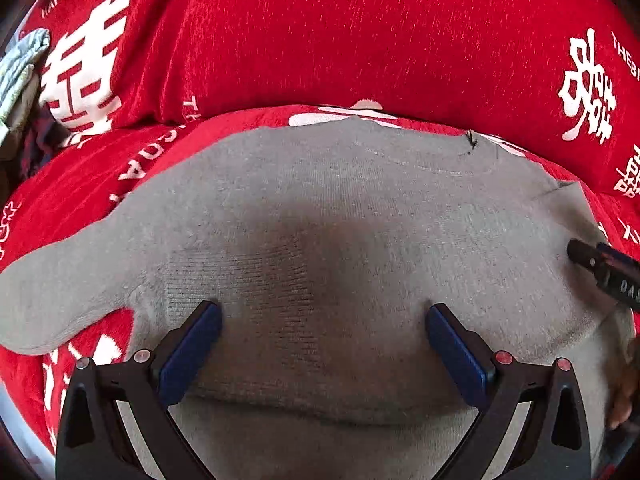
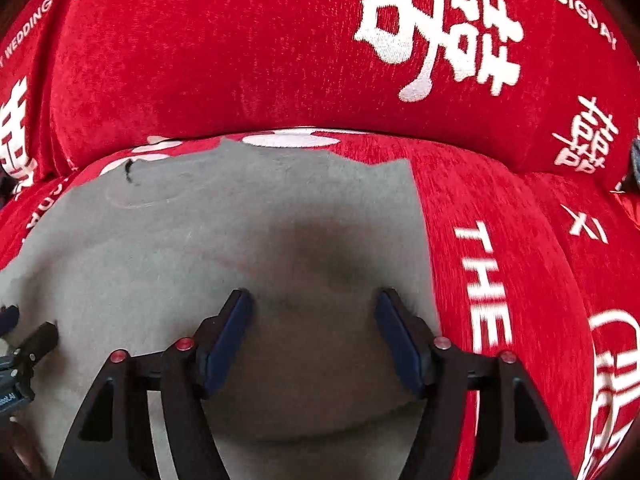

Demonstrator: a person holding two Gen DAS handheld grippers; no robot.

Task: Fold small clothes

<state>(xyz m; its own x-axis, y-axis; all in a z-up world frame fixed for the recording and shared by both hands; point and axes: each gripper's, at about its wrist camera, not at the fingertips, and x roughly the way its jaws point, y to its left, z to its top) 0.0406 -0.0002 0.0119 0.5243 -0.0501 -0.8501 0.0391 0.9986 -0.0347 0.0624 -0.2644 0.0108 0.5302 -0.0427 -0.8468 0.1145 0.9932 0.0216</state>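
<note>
A grey knit garment (image 1: pixel 320 200) lies spread flat on a red sofa seat (image 1: pixel 80 184), with one sleeve (image 1: pixel 60 280) reaching out to the left. My left gripper (image 1: pixel 323 309) hovers open over its middle, its blue pads wide apart with only flat cloth below them. My right gripper (image 2: pixel 314 296) is open too, over the garment (image 2: pixel 180 240) near its straight right edge. Each gripper shows at the edge of the other's view: the right gripper (image 1: pixel 600 268) and the left gripper (image 2: pixel 24 348). A small black thread (image 2: pixel 129 170) marks the far hem.
The red backrest cushion (image 1: pixel 360 32) with white characters rises just behind the garment. A pile of pale patterned cloth (image 1: pixel 20 68) sits at the far left of the sofa. A hand (image 1: pixel 628 392) shows at the right edge. Bare red seat (image 2: pixel 500 240) lies right of the garment.
</note>
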